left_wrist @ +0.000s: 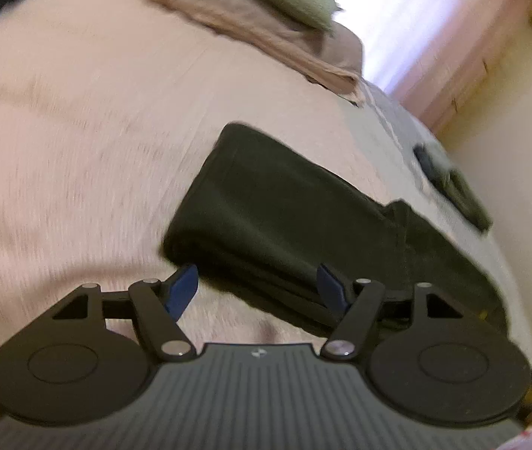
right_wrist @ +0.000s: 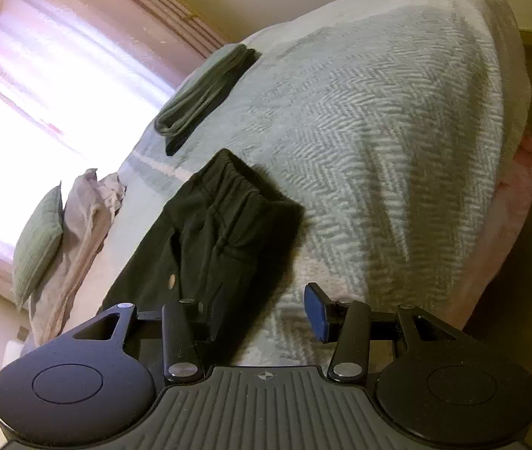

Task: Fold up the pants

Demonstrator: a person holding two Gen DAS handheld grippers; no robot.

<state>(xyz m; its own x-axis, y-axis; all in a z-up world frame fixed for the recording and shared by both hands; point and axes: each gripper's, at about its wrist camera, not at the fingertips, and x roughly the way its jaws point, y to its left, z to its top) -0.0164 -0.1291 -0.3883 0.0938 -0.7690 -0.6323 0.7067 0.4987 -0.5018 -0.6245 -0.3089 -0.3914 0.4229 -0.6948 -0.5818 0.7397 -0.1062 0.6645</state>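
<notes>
The pants lie dark and already folded into a long band on the bed, running in the left wrist view from the middle of the frame down to the lower right, and in the right wrist view from the waistband at center down toward the lower left. Your left gripper sits at the band's near long edge with its jaws well apart; the right-hand pad overlaps the cloth in the picture, the left one is over bare cover, and nothing is pinched. Your right gripper is also spread and empty, with the pants' near corner lying between its fingers and toward the left one. The band's long axis runs away from both grippers and slantwise, so the next fold likely means taking one short end over to the other; which hand is nearer either end is unclear. The left view is blurred, the band's lower-right end is cut off behind the gripper, and the left pad in the right view is lost against the dark cloth. A second folded stack lies well apart, near the window.
</notes>
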